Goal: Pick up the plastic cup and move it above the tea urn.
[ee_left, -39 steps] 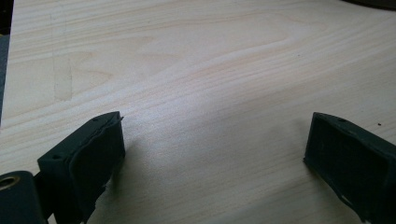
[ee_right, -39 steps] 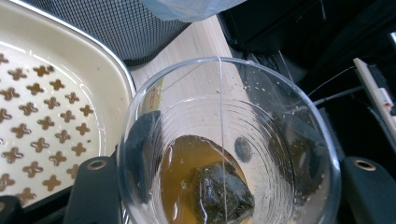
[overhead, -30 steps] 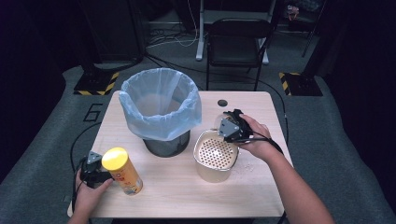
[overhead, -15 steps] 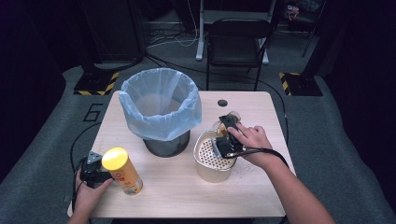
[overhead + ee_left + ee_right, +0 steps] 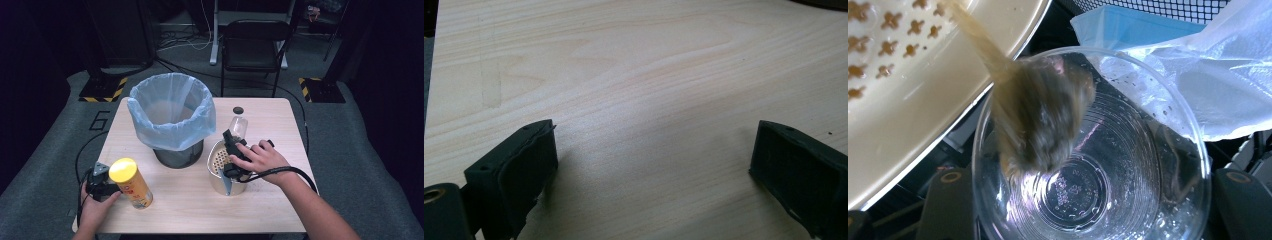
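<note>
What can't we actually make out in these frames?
- Right gripper: in the high view the hand covers its body; jaw tips too small to read.
- Brown stuff leaving the clear cup: motion-blurred in the right gripper view, so what it is stays unclear.
- Strainer pot: its inside below the holed top is hidden.
- Yellow-lidded can: label too small in the high view.
- Bin: bottom hidden by the blue bag.
</note>
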### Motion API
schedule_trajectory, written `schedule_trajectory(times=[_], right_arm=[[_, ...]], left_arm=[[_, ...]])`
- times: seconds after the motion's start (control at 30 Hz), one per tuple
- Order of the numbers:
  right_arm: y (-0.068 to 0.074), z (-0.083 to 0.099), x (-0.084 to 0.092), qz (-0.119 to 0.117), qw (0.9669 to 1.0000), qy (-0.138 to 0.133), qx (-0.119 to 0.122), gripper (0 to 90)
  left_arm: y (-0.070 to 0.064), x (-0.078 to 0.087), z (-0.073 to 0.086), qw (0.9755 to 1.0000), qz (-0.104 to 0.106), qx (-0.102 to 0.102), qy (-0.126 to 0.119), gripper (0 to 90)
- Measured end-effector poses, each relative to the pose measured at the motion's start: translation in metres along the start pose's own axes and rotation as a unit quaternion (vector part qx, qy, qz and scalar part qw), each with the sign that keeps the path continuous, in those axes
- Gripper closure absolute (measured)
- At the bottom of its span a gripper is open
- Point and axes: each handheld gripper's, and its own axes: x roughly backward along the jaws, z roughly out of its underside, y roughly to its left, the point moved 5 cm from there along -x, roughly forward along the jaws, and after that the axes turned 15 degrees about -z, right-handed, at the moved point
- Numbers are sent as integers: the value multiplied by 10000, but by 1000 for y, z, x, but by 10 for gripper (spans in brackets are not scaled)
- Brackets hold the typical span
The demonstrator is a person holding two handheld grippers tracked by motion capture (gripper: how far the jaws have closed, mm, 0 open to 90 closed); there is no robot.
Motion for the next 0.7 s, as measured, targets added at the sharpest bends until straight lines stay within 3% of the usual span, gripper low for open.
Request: schedule_trajectory(times=[0.03, 0.07, 0.1, 0.13, 0.17, 0.2, 0.27, 0.3, 0.37, 0.43, 0.53, 0.7], right_arm=[[4, -2, 0, 55, 9994, -50, -337, 349], [4, -2, 0, 55, 9994, -50, -337, 349], [7, -4, 0, 123, 9973, -170, -699, 349], [6, -2, 1, 165, 9979, -92, -622, 349], [2, 0, 1, 149, 9995, -61, -286, 348], [0, 2, 2, 86, 9999, -18, -141, 348], [-2, 3, 2, 81, 9999, 16, -113, 348], [-5, 5, 4, 25, 9999, 96, 75, 348], [-4, 5, 4, 52, 10000, 50, 20, 348], [-1, 3, 3, 138, 9995, -88, -277, 348], [0, 4, 4, 98, 9998, -44, -162, 347], [0, 3, 4, 103, 9997, -79, -199, 347]], left_arm=[[0, 0, 0, 10000, 3, 2, -6, 46], [0, 0, 0, 10000, 3, 2, -6, 46], [0, 0, 0, 10000, 1, -3, -1, 46], [0, 0, 0, 10000, 3, -1, -5, 45], [0, 0, 0, 10000, 1, -7, 2, 46], [0, 0, 0, 10000, 1, -4, 2, 45], [0, 0, 0, 10000, 4, -1, -4, 45], [0, 0, 0, 10000, 3, 0, -3, 45], [0, 0, 0, 10000, 3, -1, -3, 46], [0, 0, 0, 10000, 3, 1, -6, 46], [0, 0, 0, 10000, 0, -1, 0, 45], [0, 0, 0, 10000, 4, -1, -4, 45]])
